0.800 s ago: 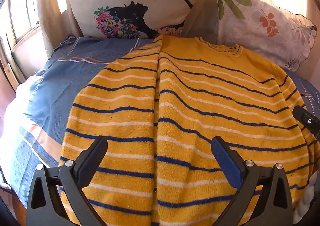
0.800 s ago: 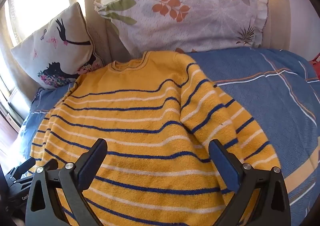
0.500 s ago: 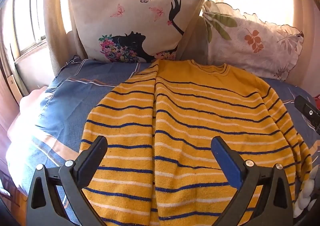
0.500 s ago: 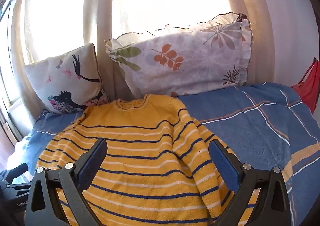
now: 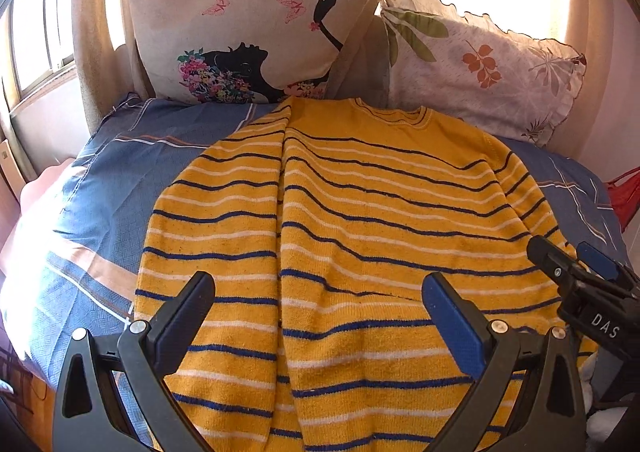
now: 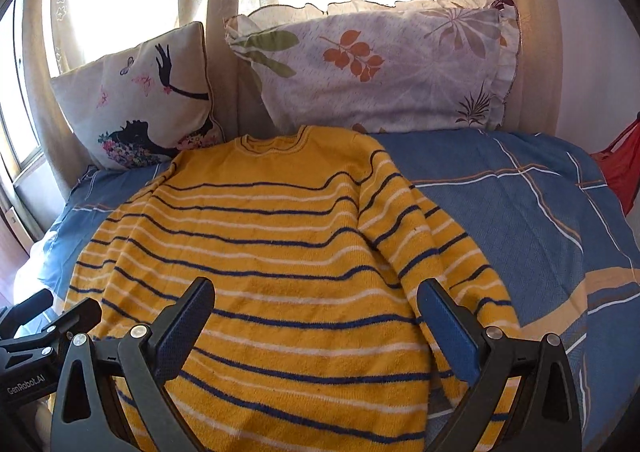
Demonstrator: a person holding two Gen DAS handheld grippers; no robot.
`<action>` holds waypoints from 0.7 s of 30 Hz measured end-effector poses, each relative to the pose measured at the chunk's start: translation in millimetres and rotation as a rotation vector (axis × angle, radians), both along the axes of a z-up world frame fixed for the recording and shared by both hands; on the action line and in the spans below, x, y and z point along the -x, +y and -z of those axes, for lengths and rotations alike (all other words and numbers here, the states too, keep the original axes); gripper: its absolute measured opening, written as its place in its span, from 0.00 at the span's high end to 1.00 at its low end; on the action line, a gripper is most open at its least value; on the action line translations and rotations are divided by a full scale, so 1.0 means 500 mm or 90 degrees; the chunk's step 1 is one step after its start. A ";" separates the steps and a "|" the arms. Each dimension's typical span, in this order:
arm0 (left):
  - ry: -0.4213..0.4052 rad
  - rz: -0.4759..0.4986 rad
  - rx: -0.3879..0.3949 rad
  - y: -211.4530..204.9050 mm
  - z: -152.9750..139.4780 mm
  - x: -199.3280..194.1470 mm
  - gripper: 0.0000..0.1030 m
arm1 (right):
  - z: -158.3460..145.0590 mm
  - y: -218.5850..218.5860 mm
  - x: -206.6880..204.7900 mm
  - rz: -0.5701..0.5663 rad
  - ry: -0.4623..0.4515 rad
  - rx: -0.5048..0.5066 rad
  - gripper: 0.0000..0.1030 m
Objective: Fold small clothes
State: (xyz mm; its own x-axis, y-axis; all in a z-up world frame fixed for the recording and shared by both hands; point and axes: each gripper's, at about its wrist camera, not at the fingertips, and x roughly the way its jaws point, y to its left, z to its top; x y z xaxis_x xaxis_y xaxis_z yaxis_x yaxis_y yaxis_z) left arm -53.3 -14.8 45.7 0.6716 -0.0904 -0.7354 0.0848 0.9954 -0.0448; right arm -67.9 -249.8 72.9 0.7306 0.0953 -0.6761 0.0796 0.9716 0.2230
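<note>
A yellow sweater (image 5: pixel 360 236) with blue and white stripes lies spread flat on the bed, collar toward the pillows. Its left sleeve (image 5: pixel 216 228) and right sleeve (image 6: pixel 432 248) lie folded along the body. My left gripper (image 5: pixel 318 308) hangs open above the sweater's lower left half, nothing between its fingers. My right gripper (image 6: pixel 316 304) is open too, above the lower right half, and is empty. Each gripper shows at the edge of the other's view: right gripper (image 5: pixel 580 284), left gripper (image 6: pixel 44 320).
The bed has a blue plaid cover (image 6: pixel 520 212). Two pillows lean at its head: a beige one with a black silhouette (image 5: pixel 248 32) and a leaf-printed one (image 6: pixel 372 68). Curtains and bright windows stand behind. Something red (image 6: pixel 624 164) lies at the far right.
Both grippers have pulled back and tilted up from the sweater, so more of the pillows and curtains shows. The sweater lies as before. Both stay open.
</note>
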 end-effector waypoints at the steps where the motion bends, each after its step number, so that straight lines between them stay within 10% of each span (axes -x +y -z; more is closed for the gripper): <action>1: 0.009 0.006 0.015 0.000 0.002 0.002 0.00 | 0.004 0.001 0.002 -0.001 0.008 -0.005 0.00; 21: 0.036 0.023 0.026 0.009 0.034 0.012 0.00 | 0.042 -0.009 -0.011 0.009 0.061 0.007 0.00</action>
State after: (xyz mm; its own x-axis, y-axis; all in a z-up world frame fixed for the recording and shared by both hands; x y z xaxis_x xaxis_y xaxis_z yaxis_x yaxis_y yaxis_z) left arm -59.1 -10.2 28.9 0.6247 -0.1439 -0.7675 0.1164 0.9891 -0.0906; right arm -62.3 -254.2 52.0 0.6644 0.0780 -0.7433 0.1137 0.9724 0.2037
